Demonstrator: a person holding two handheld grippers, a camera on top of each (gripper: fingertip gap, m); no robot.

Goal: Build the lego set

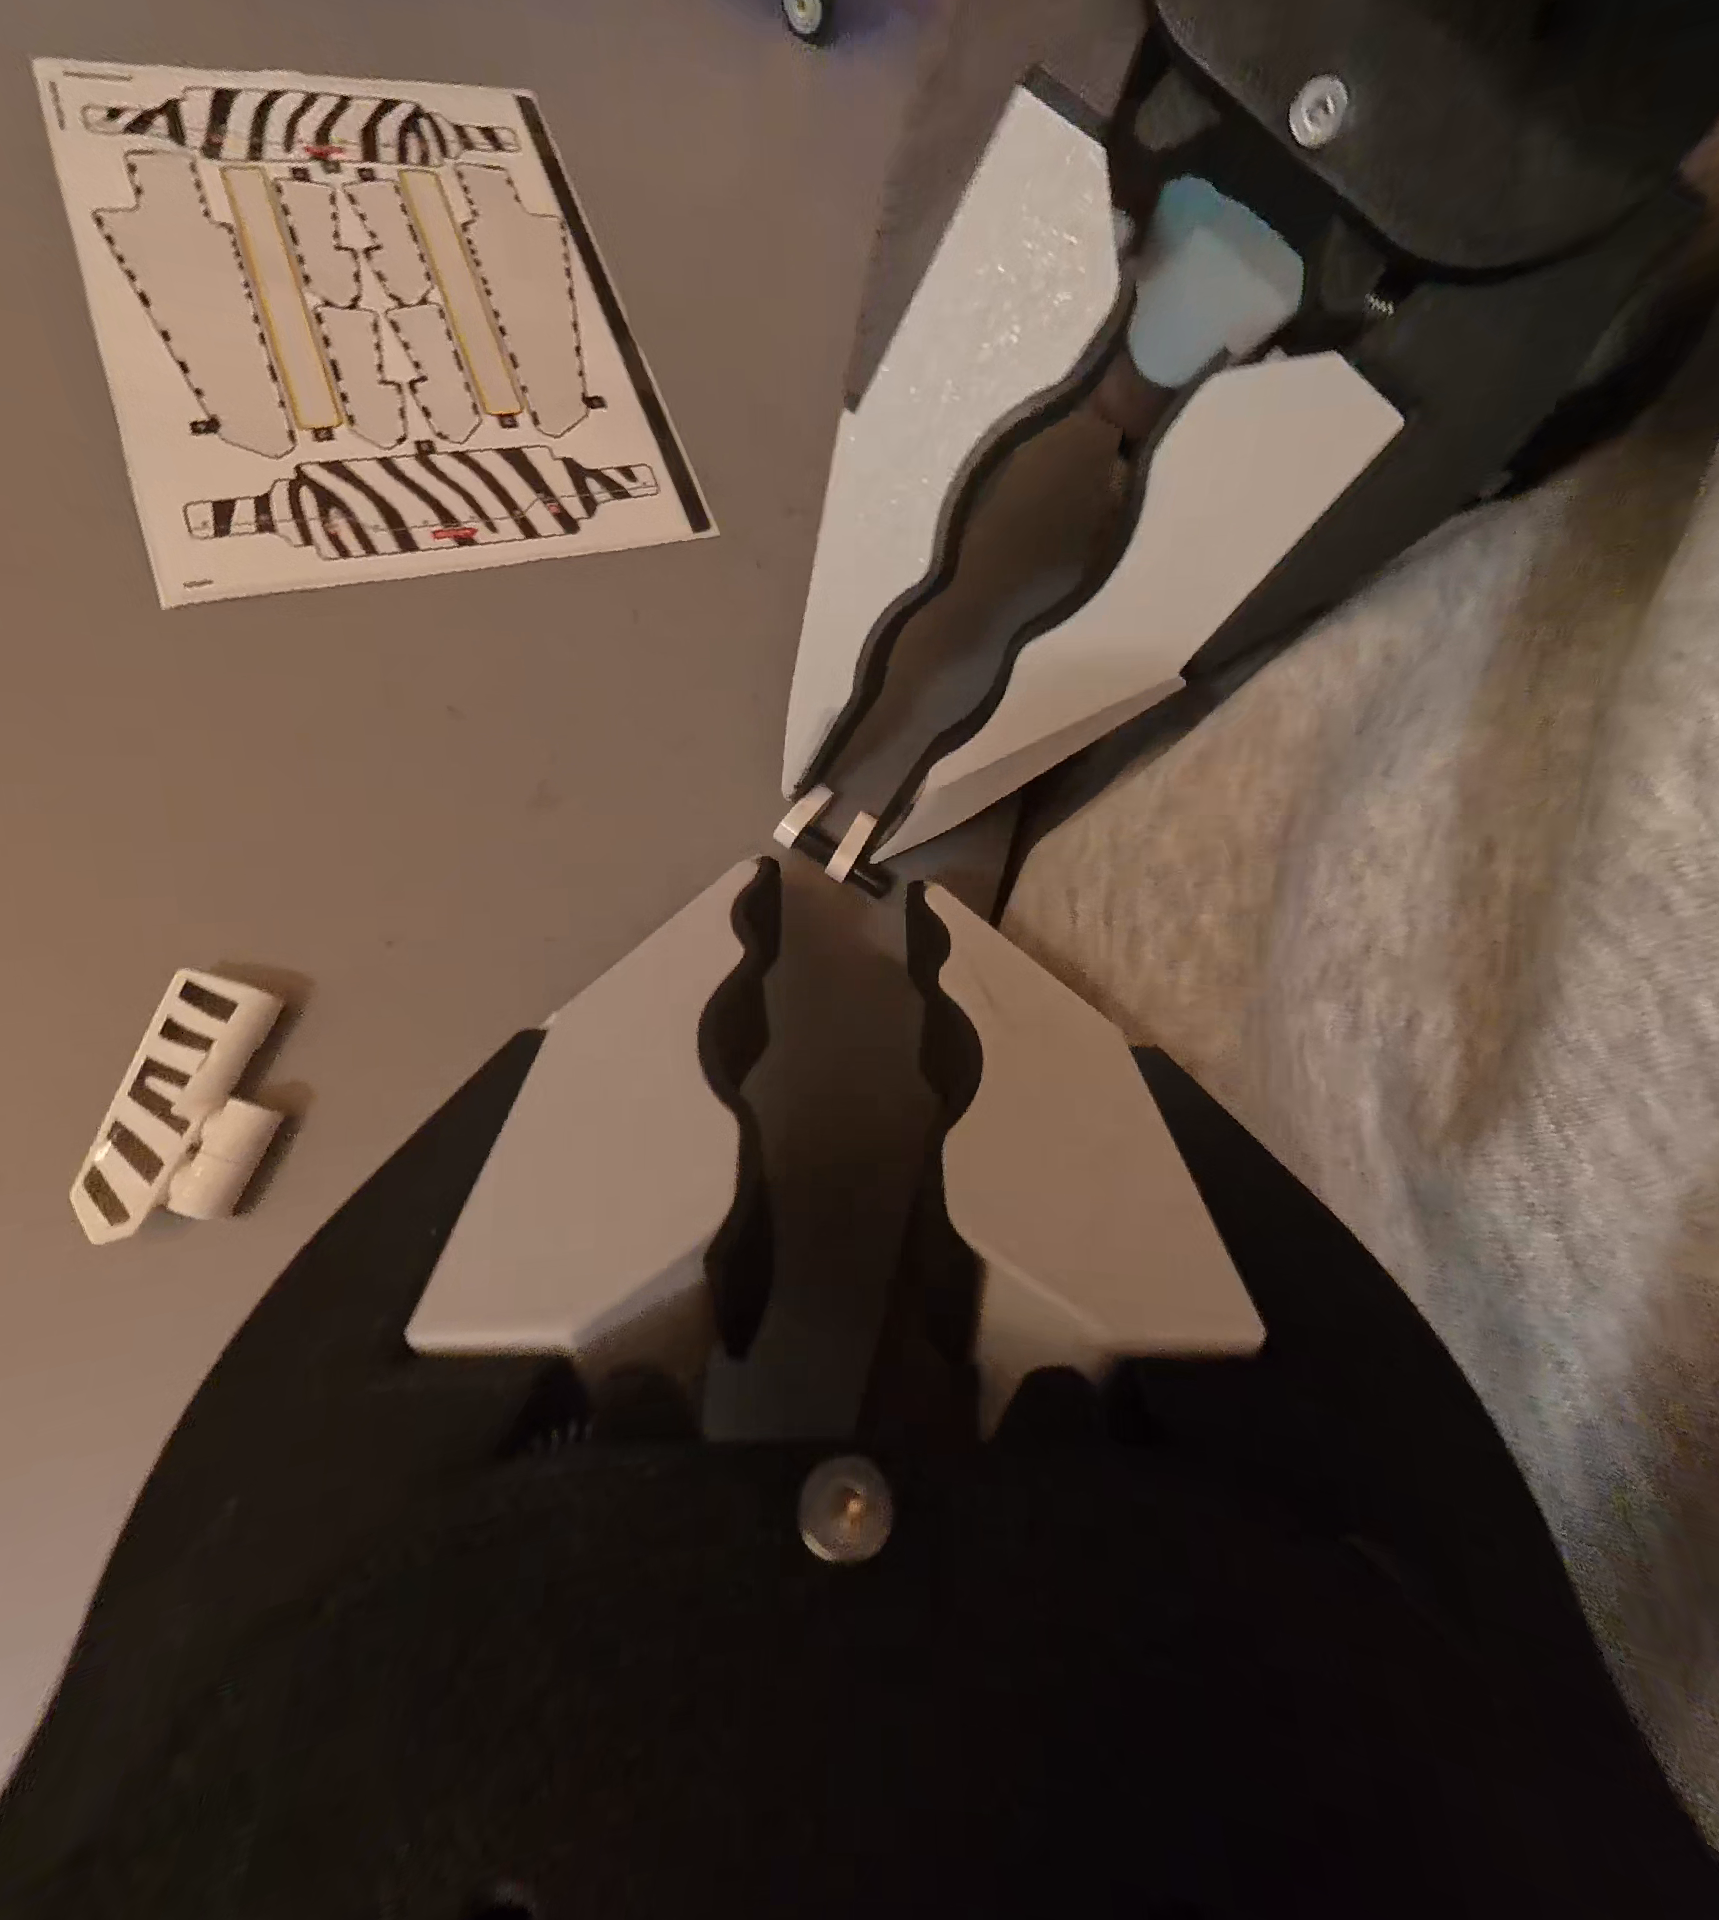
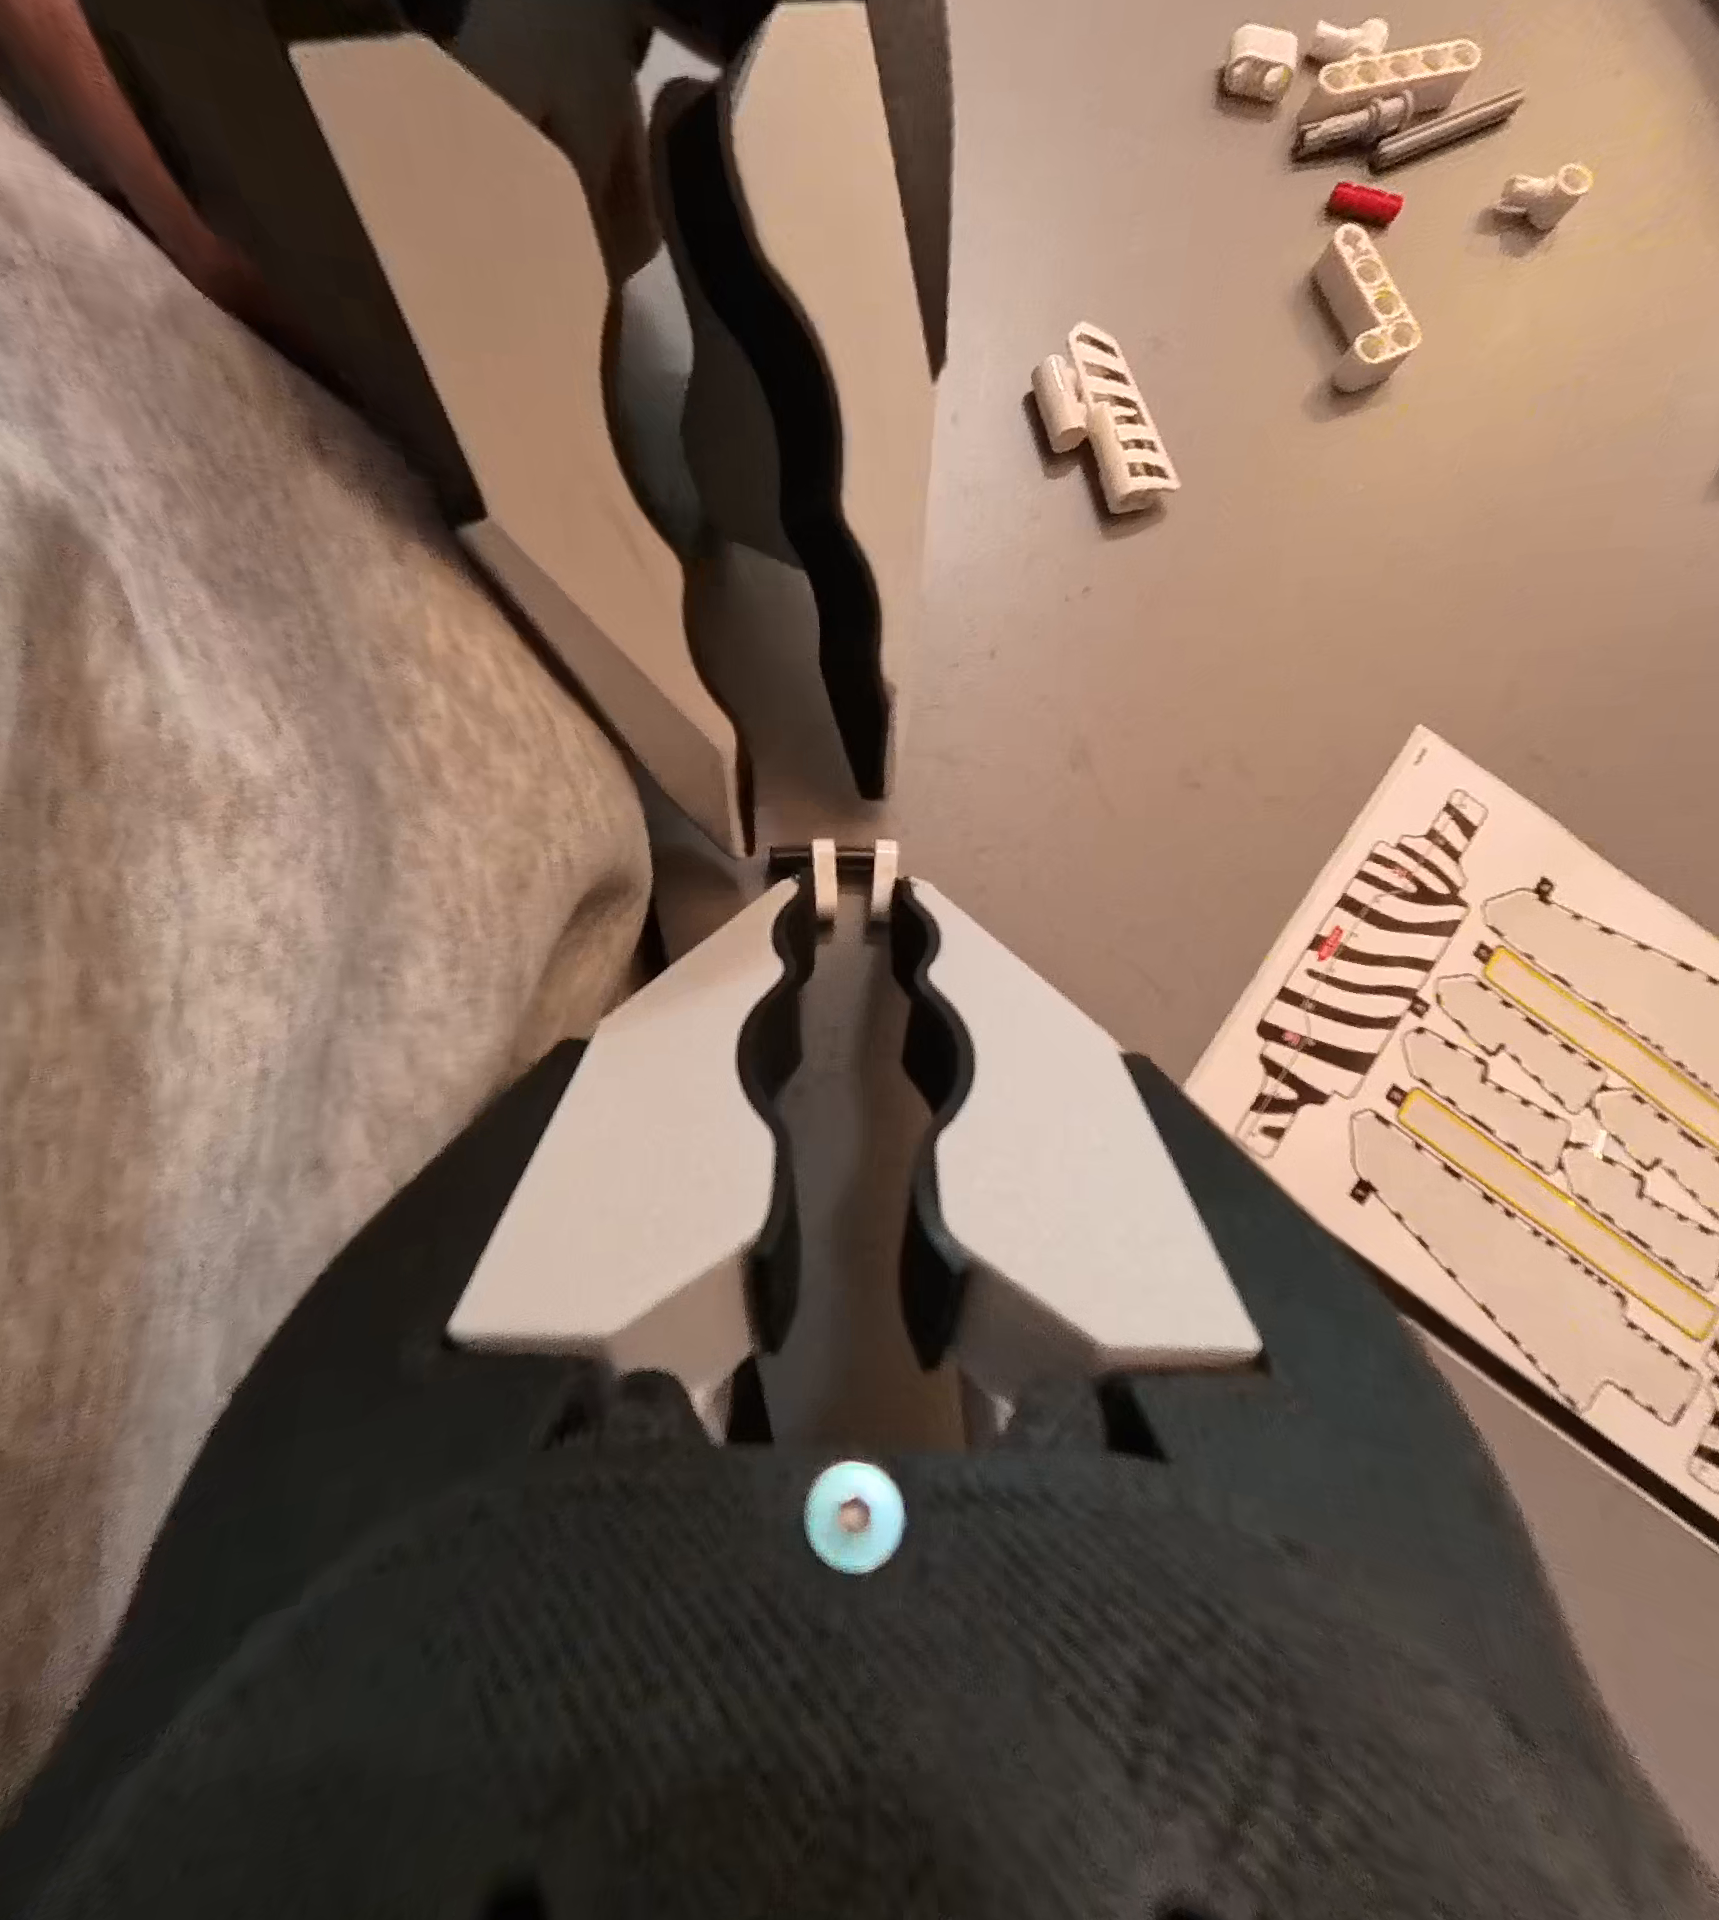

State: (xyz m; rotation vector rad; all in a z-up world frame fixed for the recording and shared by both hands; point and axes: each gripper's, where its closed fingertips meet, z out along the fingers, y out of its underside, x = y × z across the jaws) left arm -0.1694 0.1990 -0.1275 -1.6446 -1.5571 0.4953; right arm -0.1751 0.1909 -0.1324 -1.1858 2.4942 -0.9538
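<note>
Right gripper (image 2: 853,896) clamps axle piece (image 2: 834,862); left gripper (image 1: 839,881) parted, tips beside it.

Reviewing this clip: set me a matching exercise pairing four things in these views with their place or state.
Things:
1. black axle with two white pieces
2. sticker sheet
3. red piece
4. striped white assembly

Places or states:
A. flat on the grey table, several stickers already gone
B. among the loose parts far across the table, right wrist view
C. held at the tips of the right gripper
D. lying alone on the table, left of the left gripper

Pairs: 1-C, 2-A, 3-B, 4-D
</note>
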